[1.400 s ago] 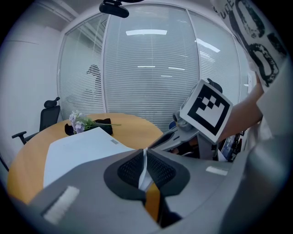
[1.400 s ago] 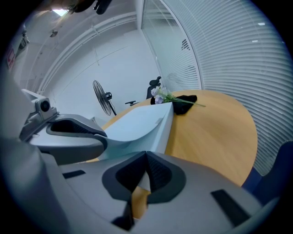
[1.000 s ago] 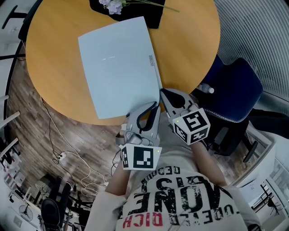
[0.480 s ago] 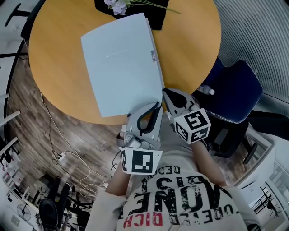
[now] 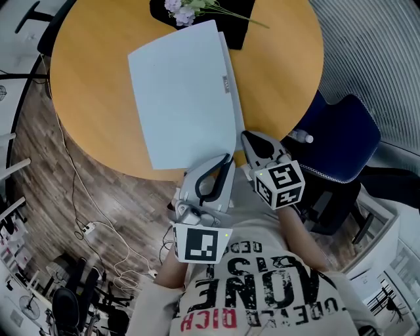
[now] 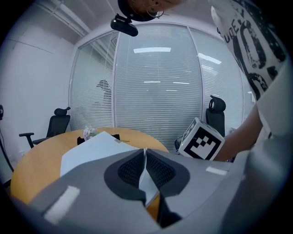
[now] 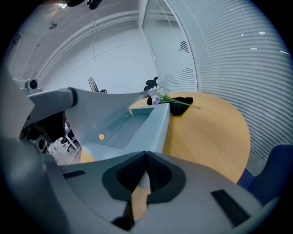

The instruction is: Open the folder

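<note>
Left gripper (image 5: 226,158): its jaws are pressing together on the near corner of the folder's front cover (image 6: 91,147), and the thin pale sheet is showing between the pads in the left gripper view.
Right gripper (image 5: 245,137): its jaws are closing on a thin pale edge at the folder's near spine-side corner, seemingly the back part, with nothing else between them.
Folder (image 5: 184,92): the pale blue folder is lying on the round wooden table (image 5: 85,72), with its near end at the table edge closest to the person and its spine at the right in the head view.
Cover: in the right gripper view it is standing raised off the inside, exposing an inner pocket (image 7: 120,130).
Step in hand: the opening appears to be under way but only partly done.
Next move: it probably calls for the left gripper swinging the cover up and over, away from the spine, while the right one is pinning the base.
Surroundings: a flower sprig (image 5: 187,9) is resting on a black cloth (image 5: 241,27) near the folder's far end.
</note>
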Demonstrator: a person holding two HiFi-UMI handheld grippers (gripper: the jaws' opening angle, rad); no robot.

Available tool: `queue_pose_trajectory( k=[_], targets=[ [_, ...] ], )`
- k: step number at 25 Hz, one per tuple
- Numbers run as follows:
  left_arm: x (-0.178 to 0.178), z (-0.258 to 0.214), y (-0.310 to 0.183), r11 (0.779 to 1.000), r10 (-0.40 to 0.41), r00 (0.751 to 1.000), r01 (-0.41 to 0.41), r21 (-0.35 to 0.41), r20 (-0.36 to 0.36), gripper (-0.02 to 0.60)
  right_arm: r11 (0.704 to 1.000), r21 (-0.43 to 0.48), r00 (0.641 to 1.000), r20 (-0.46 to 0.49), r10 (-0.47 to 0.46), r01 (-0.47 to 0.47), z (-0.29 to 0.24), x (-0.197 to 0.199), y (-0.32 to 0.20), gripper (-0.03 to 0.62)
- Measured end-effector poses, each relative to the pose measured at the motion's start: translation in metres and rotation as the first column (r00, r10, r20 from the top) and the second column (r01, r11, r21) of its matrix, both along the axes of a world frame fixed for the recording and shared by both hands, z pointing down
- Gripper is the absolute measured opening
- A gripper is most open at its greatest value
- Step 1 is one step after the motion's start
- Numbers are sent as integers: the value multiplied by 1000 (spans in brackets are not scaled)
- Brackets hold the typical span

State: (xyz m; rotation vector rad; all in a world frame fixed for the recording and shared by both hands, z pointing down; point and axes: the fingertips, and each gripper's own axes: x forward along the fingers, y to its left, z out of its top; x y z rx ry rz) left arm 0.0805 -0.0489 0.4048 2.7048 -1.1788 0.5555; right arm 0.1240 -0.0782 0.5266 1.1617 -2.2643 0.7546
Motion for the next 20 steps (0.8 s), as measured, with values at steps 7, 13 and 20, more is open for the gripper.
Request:
queue_pose_trajectory(
  k=[7, 13, 20],
  targets=[
    [-21, -20, 0, 998, -32, 999, 33, 48, -20, 20, 1000, 3, 1000, -18, -5, 5, 0, -4, -2, 12],
    [-33, -30, 1, 995, -60, 998, 62, 77, -28, 18, 1000, 10, 1000, -28, 1, 0, -1, -7, -2, 12],
    [-43, -50, 3, 988, -117, 993, 119, 103, -24, 17, 1000, 5, 1000, -27, 13, -13, -2, 4, 0, 12]
  ],
)
